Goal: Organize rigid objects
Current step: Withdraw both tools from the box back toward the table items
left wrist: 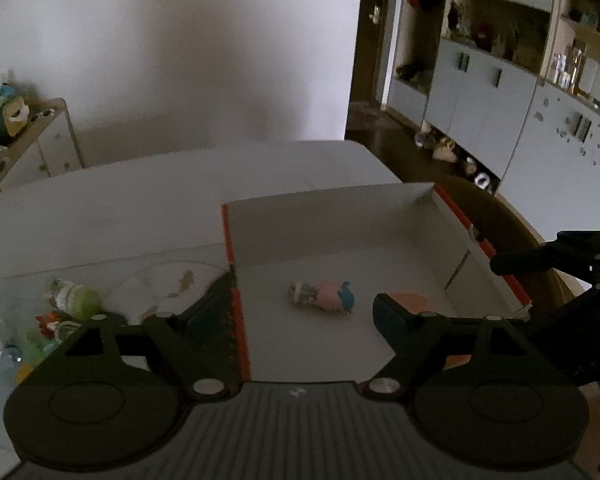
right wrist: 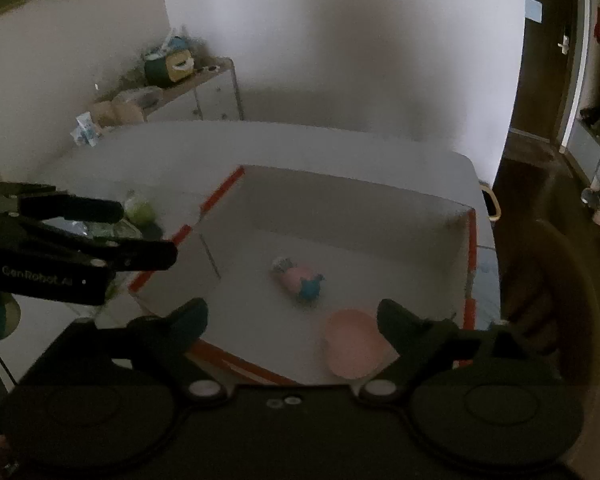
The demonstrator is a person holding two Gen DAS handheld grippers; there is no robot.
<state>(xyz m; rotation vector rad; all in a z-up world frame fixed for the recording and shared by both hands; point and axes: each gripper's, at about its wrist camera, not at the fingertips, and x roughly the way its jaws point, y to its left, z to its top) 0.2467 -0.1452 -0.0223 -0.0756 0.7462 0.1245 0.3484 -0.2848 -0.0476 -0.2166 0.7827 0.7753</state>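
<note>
Tabletop (right wrist: pixel 340 148): pale, carries the whole lot.

Box (left wrist: pixel 332 204): white, red-edged, open-topped, on the tabletop's right part; serves as the collecting bin, its low walls keeping sorted pieces together.

Left hand-held gripper (left wrist: pixel 304 300): fingers spread, empty, poised above the box's left wall, between the box and the unsorted pile.

Right hand-held gripper (right wrist: pixel 292 316): fingers spread, nothing between them, hovering over the box's near edge.

Pink dish (right wrist: pixel 354 350): flat on the box floor, near right corner, already stowed.

Doll figure (left wrist: pixel 322 296): pink and blue, lying on its side mid-floor of the box.

Loose toys (left wrist: pixel 64 308): green and orange pieces outside the box at left, probably awaiting collection.
</note>
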